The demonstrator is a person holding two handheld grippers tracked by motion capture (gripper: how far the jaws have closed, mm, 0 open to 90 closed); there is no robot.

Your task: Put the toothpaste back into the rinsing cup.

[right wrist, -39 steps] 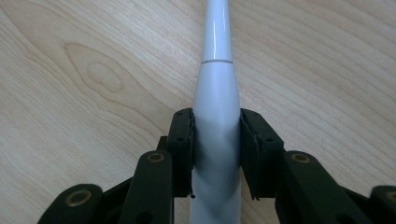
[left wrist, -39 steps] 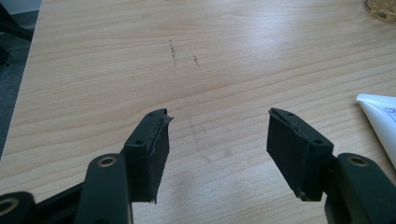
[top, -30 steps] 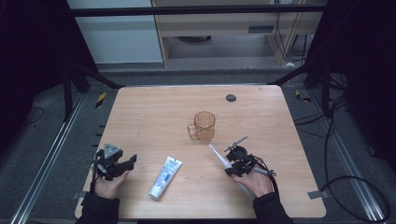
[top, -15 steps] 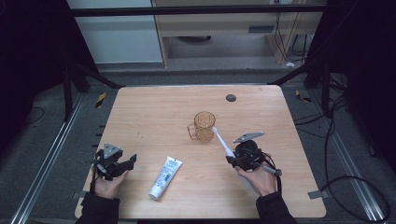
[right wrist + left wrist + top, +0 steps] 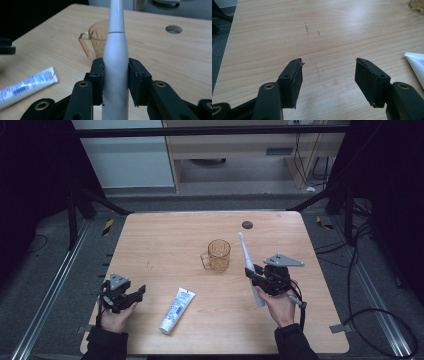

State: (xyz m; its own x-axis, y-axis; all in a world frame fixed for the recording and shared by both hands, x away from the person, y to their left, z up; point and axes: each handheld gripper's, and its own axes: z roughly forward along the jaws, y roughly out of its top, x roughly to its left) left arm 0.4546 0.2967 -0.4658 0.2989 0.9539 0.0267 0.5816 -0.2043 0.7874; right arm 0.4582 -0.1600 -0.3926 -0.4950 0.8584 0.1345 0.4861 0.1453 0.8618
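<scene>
My right gripper (image 5: 256, 279) (image 5: 115, 82) is shut on a white electric toothbrush (image 5: 248, 268) (image 5: 115, 62), held off the table with its head end pointing up and away. An amber see-through mug (image 5: 218, 255) (image 5: 96, 40) stands at mid-table, just left of the brush head, handle toward the left. A white and blue toothpaste tube (image 5: 177, 310) (image 5: 25, 86) (image 5: 417, 66) lies flat near the front edge. My left gripper (image 5: 135, 296) (image 5: 328, 75) rests low at the front left, jaws open over bare wood, to the left of the tube.
The wooden table (image 5: 165, 240) has a round cable hole (image 5: 247, 224) (image 5: 173, 29) at the back right. A dark frame, metal rails and cables surround the table. A cabinet stands behind it.
My right gripper has risen with the toothbrush, and the brush has swung from lying low and slanted to standing nearly upright beside the mug. The left gripper has kept still.
</scene>
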